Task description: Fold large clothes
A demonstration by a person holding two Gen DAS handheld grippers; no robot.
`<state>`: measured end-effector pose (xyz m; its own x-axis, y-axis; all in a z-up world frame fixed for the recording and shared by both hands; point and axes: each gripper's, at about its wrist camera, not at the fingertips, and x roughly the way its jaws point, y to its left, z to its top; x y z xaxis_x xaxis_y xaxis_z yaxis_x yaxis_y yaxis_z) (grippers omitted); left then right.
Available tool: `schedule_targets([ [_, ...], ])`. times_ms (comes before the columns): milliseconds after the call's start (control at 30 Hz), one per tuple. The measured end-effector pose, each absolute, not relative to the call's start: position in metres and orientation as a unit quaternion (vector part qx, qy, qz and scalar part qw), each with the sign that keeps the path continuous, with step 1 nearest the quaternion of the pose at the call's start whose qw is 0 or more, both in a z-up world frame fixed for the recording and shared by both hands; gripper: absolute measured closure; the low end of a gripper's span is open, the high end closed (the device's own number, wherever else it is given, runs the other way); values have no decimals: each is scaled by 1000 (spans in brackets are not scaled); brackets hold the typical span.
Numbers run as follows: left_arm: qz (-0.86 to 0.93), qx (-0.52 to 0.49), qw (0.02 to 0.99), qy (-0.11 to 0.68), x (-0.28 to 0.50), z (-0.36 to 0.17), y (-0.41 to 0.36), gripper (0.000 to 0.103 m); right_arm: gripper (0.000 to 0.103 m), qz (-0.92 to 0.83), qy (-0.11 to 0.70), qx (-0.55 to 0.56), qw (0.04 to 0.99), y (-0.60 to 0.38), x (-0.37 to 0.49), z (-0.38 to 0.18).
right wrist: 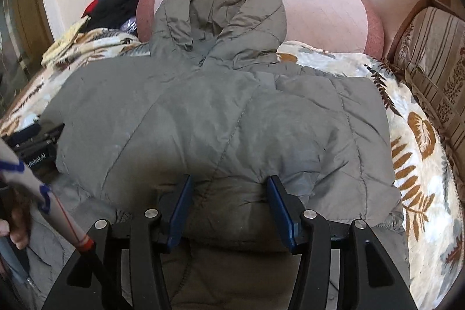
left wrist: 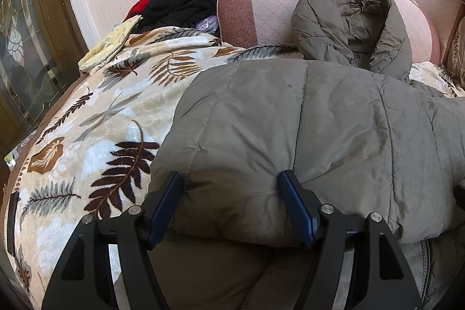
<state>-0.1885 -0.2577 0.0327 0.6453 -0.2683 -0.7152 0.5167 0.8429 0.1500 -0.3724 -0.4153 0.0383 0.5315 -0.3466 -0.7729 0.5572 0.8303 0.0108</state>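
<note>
Olive puffer jacket (right wrist: 203, 112): it's lying spread across the leaf-print blanket (left wrist: 96, 118) on the sofa, hood (right wrist: 223, 7) leaning up on the pink backrest (left wrist: 273, 7).
Left hand-held gripper (left wrist: 229, 188): it's biting into a puffy fold at the jacket's near edge, blue pads pressing in on both sides.
Right hand-held gripper (right wrist: 229, 191): same deal, it's pinching a bunched fold of the near hem.
Far left: dark clothes pile (left wrist: 186, 2) is sitting by the backrest's end.

Hooded jacket (right wrist: 221, 112) flat on leaf-print blanket (right wrist: 415, 164); hood (right wrist: 223, 13) against bolster (right wrist: 319, 13) behind; clothes pile (left wrist: 186, 5) behind-left.
</note>
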Motion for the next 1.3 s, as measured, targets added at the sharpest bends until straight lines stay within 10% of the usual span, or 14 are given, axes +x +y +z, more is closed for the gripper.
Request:
schedule_targets([
  [1300, -273, 186, 882, 336, -219, 38, -276, 32, 44, -266, 421, 110, 860, -410, -367, 33],
])
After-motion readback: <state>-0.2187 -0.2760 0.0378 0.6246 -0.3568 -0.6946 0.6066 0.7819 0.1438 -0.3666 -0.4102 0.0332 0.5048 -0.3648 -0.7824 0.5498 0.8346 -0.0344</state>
